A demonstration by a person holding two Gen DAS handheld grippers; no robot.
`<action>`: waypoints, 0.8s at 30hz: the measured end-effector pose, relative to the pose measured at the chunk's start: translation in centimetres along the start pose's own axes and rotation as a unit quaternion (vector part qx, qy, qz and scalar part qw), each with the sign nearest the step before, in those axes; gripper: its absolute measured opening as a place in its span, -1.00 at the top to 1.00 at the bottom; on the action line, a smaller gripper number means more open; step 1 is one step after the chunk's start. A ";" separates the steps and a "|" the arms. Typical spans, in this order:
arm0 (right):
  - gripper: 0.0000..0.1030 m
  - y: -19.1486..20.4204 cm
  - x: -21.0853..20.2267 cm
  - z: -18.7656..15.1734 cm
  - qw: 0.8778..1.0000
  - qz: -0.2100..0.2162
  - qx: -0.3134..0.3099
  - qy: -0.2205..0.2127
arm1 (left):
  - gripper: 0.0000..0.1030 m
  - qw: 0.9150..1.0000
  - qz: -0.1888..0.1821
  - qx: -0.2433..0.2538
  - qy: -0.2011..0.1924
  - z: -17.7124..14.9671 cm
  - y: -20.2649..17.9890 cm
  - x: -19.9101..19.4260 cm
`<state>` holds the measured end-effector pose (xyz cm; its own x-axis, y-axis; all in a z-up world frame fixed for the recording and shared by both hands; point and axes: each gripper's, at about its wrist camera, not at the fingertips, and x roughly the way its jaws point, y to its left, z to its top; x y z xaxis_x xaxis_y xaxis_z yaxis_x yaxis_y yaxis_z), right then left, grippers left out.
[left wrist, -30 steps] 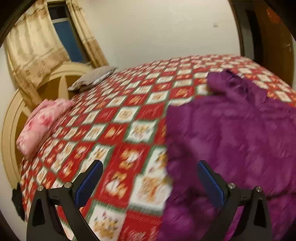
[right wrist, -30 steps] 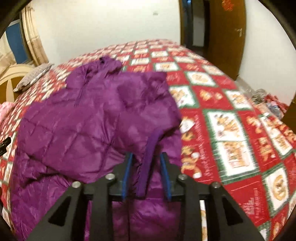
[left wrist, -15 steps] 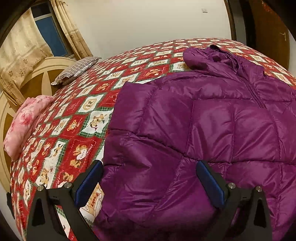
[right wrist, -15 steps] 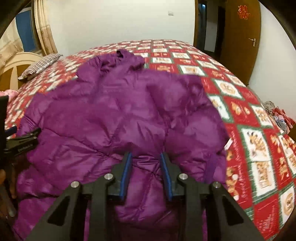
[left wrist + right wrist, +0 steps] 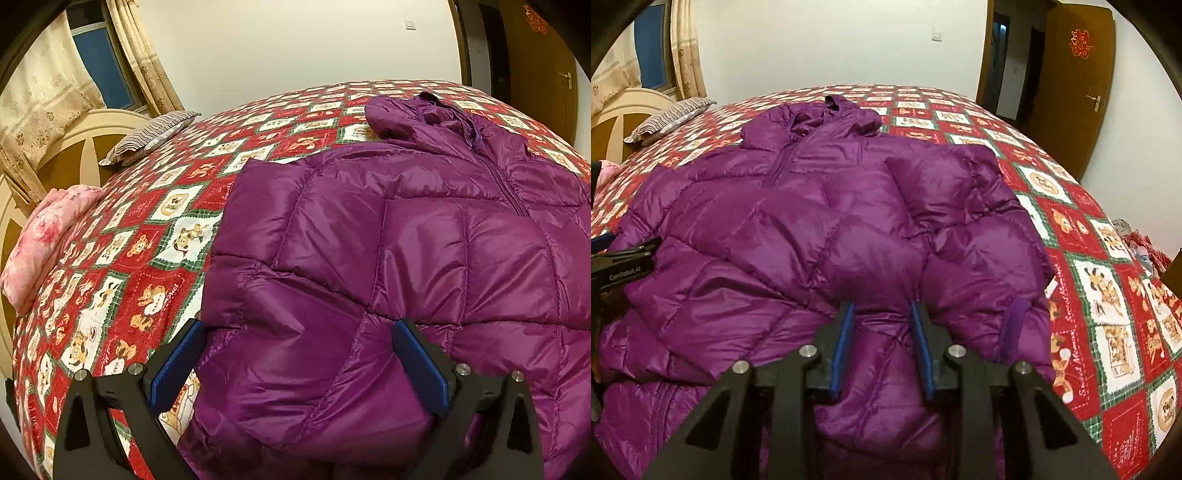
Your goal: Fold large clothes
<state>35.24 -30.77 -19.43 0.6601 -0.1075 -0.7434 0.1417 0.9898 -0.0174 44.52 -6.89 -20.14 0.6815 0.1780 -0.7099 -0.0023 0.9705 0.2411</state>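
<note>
A purple quilted puffer jacket [image 5: 388,258] lies on the bed with its hood [image 5: 424,114] at the far end and its zip facing up; it also shows in the right wrist view [image 5: 812,229]. My left gripper [image 5: 295,354] is open, its jaws wide apart over the jacket's near left part. My right gripper [image 5: 882,332] is shut on a fold of the jacket's near right part; the fabric bulges between its blue pads. A sleeve [image 5: 960,184] lies folded over the right side. The left gripper's body [image 5: 620,266] shows at the left edge.
The bed carries a red, green and white patterned cover [image 5: 147,240]. A pink pillow [image 5: 40,236] and a striped pillow [image 5: 147,136] lie by the headboard [image 5: 66,155]. A wooden door [image 5: 1071,92] stands at the right. Clutter [image 5: 1145,243] lies on the floor beyond the bed's right edge.
My left gripper has swung right from over the bedcover to over the jacket. My right gripper has carried the jacket's right side inward, so the sleeve now lies folded over the body.
</note>
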 end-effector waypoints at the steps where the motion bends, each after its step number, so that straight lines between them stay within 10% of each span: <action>1: 0.34 0.1 0.0 0.0 1.000 -0.002 -0.001 0.000 | -0.97 1.000 -0.001 -0.001 0.000 0.0 0.0 0.0; 15: 0.34 0.6 0.1 0.1 1.000 -0.016 -0.014 0.003 | -0.97 1.000 -0.006 -0.007 0.001 0.3 0.5 -0.7; 21: 0.34 -0.3 -2.4 1.0 1.000 0.009 -0.002 -0.010 | -0.97 0.996 -0.028 -0.028 -0.083 3.7 4.8 -5.5; 24: 0.34 -0.7 -3.3 2.9 0.999 0.016 0.017 -0.029 | -0.97 0.996 0.018 -0.029 -0.087 5.7 6.7 -3.1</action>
<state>35.07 -31.33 -15.04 0.7060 -0.0814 -0.7036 0.1434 0.9892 0.0295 46.53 -1.85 -12.57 0.7970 0.1861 -0.5746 -0.0675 0.9728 0.2215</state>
